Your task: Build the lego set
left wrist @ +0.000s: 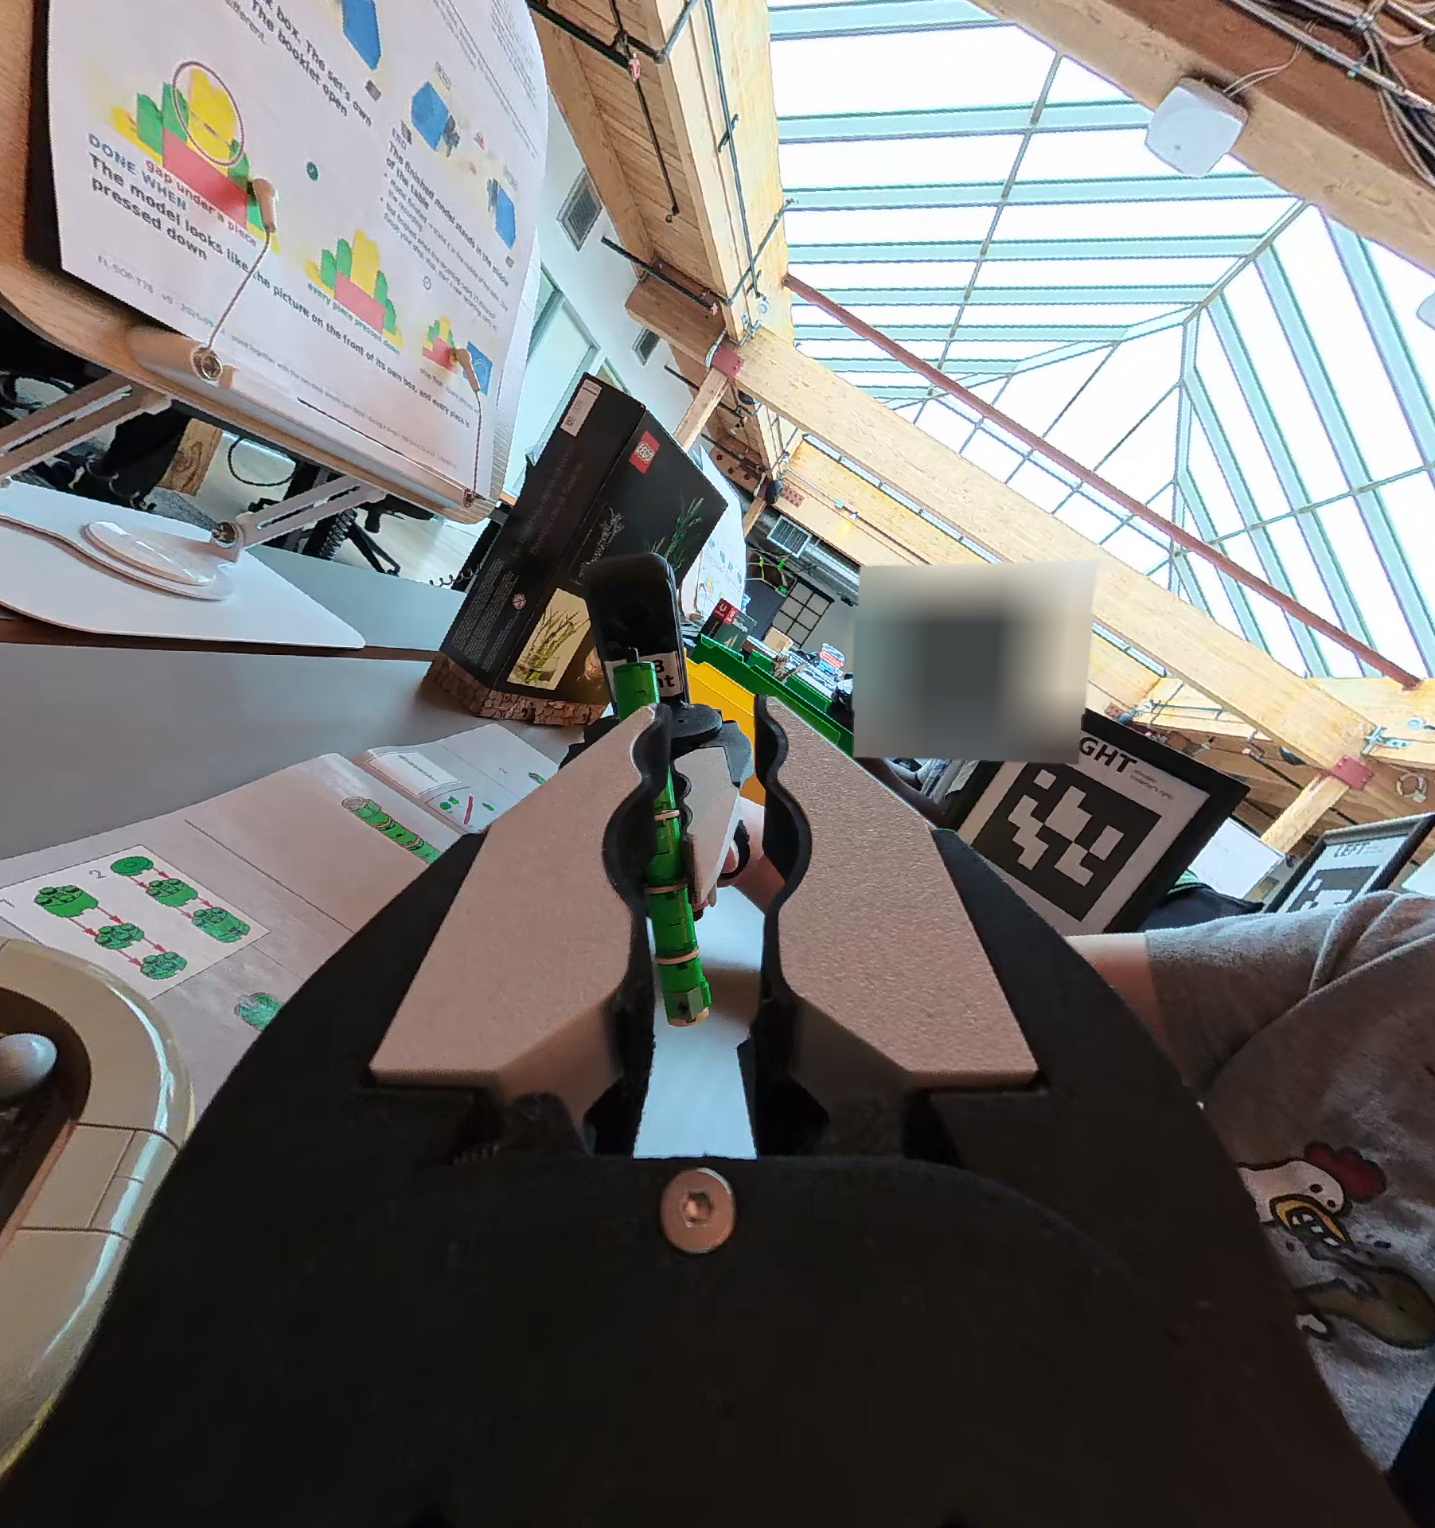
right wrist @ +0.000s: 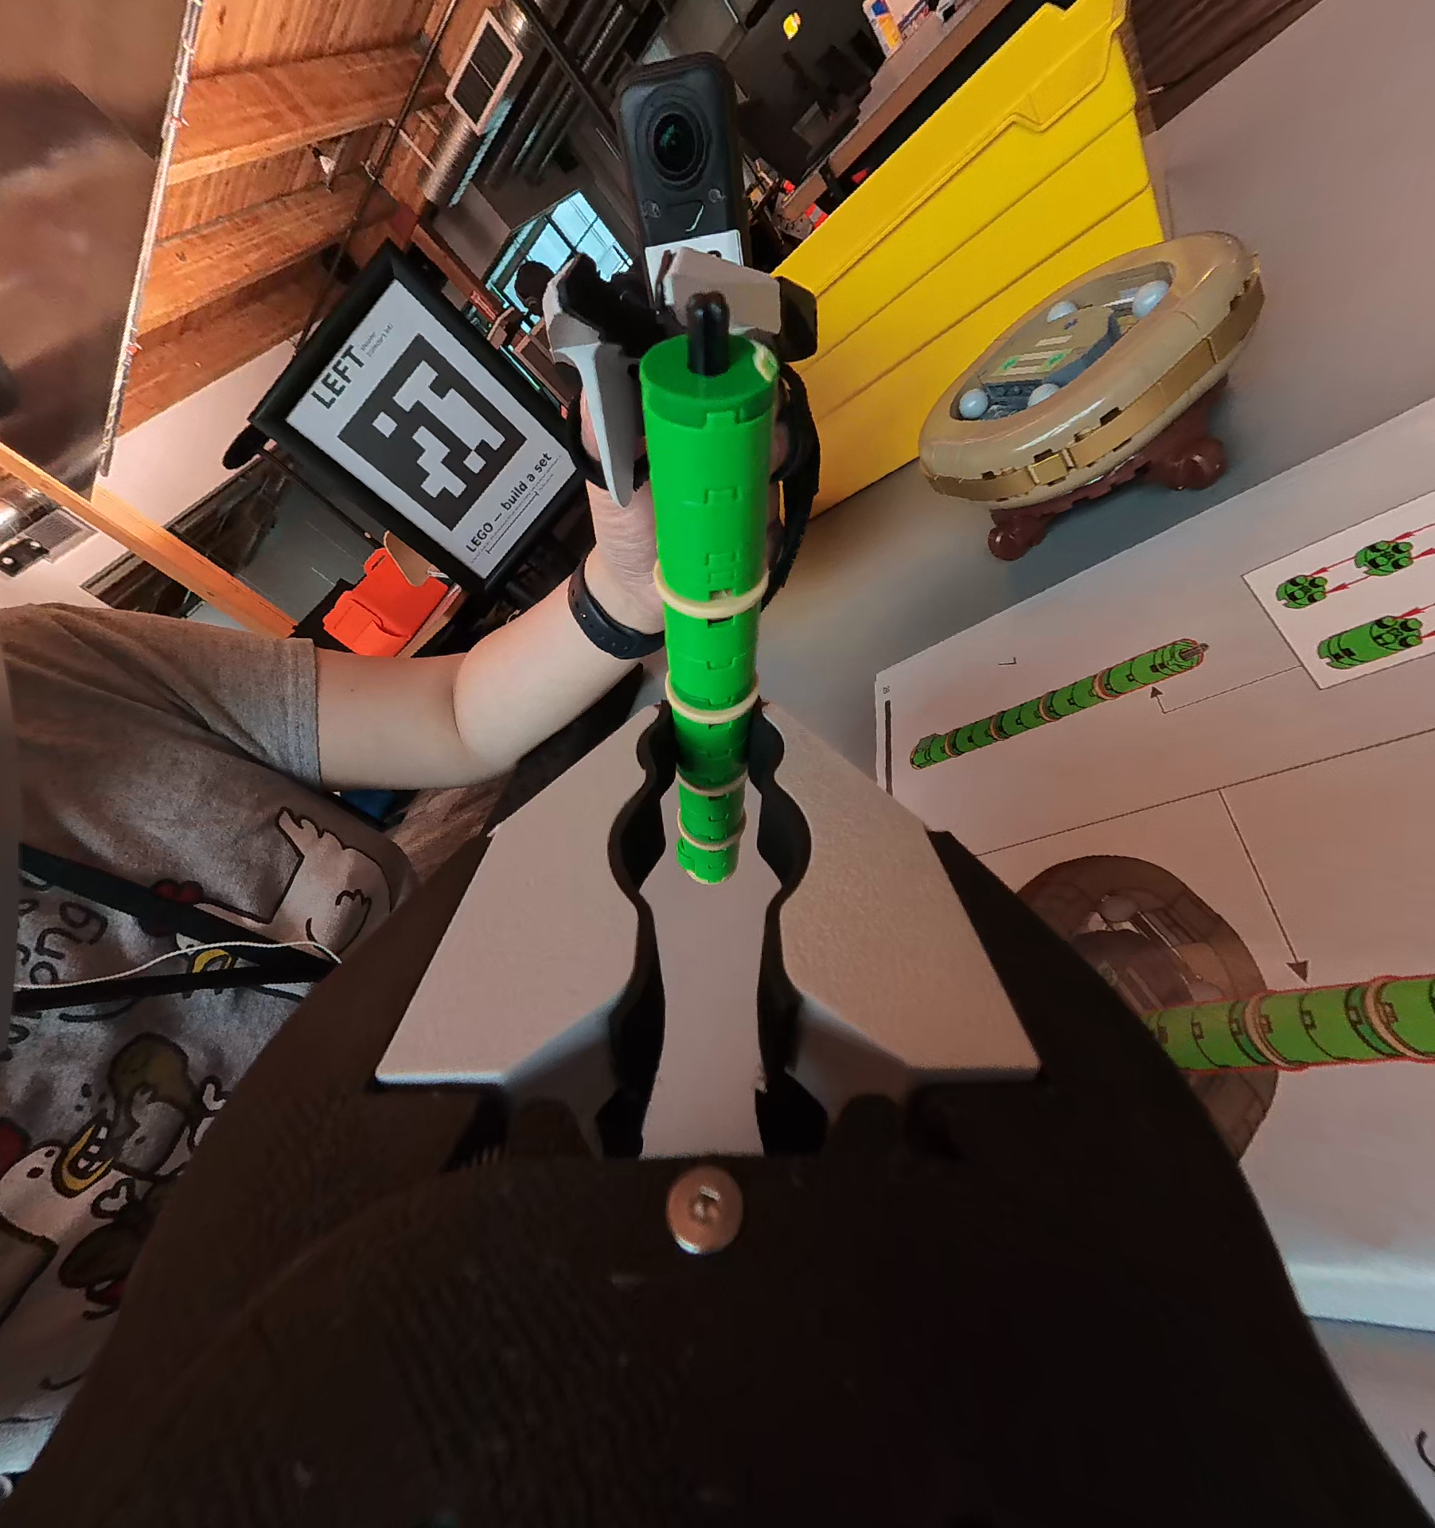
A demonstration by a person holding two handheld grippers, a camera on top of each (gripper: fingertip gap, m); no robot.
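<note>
A long green bamboo stalk (right wrist: 710, 579) of stacked round bricks with tan rings, a black axle at its far end, is held up in the air. My right gripper (right wrist: 710, 715) is shut on its lower part, fingertips pressing both sides. In the left wrist view the stalk (left wrist: 672, 909) runs between my left gripper's fingers, close against the left finger. My left gripper (left wrist: 707, 719) is open, its gap wider than the stalk. The right gripper (left wrist: 697, 794) shows beyond it, clamped on the stalk. The left gripper (right wrist: 672, 355) straddles the stalk's far end in the right wrist view.
The open instruction booklet (right wrist: 1193, 744) lies on the grey table. A tan and gold round pot base (right wrist: 1094, 389) stands behind it, beside a yellow bin (right wrist: 987, 207). The black set box (left wrist: 581, 562) and a sheet on a stand (left wrist: 284, 207) stand farther back. A person's arm (right wrist: 449, 703) is at left. Spacing between my two grippers at the tips: around 9 cm.
</note>
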